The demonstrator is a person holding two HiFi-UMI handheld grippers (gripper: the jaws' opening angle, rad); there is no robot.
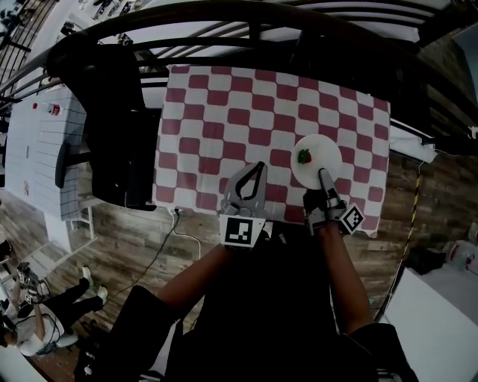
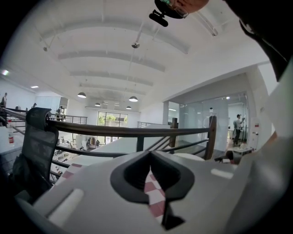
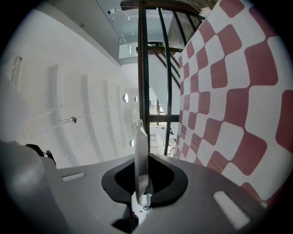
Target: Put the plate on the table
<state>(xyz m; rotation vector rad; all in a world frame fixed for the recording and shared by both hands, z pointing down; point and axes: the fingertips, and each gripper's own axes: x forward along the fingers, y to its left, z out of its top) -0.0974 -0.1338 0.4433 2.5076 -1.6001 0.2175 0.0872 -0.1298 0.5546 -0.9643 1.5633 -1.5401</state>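
Presently my right gripper [image 1: 323,174] pinches the round white plate [image 1: 320,153] just over the red-and-white checked table [image 1: 224,97]. Set-down and release are left, I judge. My left gripper [image 1: 261,165] is pressed together, empty.

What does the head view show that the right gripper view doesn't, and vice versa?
Head view only: the plate seen face-on as a white disc, a small red and green item on it, the left gripper shut and empty, and a black chair left of the table.
Right gripper view only: the plate's rim edge-on, clamped between the right gripper's jaws, and ceiling lights beyond.
Both: the plate held by the right gripper, the red and white checked tablecloth, and the dark railing.
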